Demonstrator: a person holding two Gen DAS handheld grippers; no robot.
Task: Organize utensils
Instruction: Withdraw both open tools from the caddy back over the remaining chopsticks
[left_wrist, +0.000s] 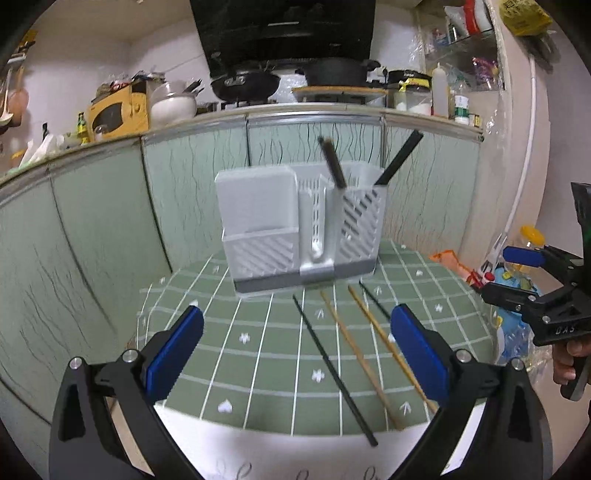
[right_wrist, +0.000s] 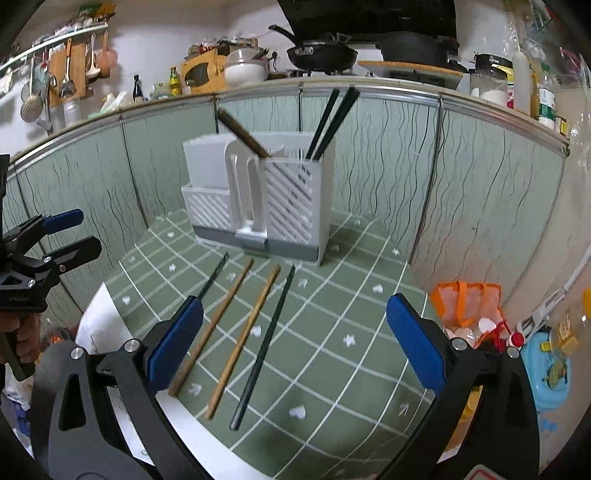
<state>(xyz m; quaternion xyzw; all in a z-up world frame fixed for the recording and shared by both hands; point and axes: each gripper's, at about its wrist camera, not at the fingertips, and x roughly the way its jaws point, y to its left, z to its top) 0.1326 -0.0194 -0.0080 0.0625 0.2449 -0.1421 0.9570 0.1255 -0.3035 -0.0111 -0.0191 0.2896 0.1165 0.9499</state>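
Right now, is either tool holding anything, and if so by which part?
Nothing is held. The left tool and right tool are both open and empty. Four chopsticks lie loose on the mat.

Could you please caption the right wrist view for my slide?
Open right gripper above four chopsticks lying before the utensil holder.

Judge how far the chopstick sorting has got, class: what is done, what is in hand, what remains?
Done: two black chopsticks and a brown one stand in the white holder. In hand: nothing; the left gripper and right gripper both have jaws open and empty. Left: two black chopsticks and two wooden chopsticks lie on the green cloth.
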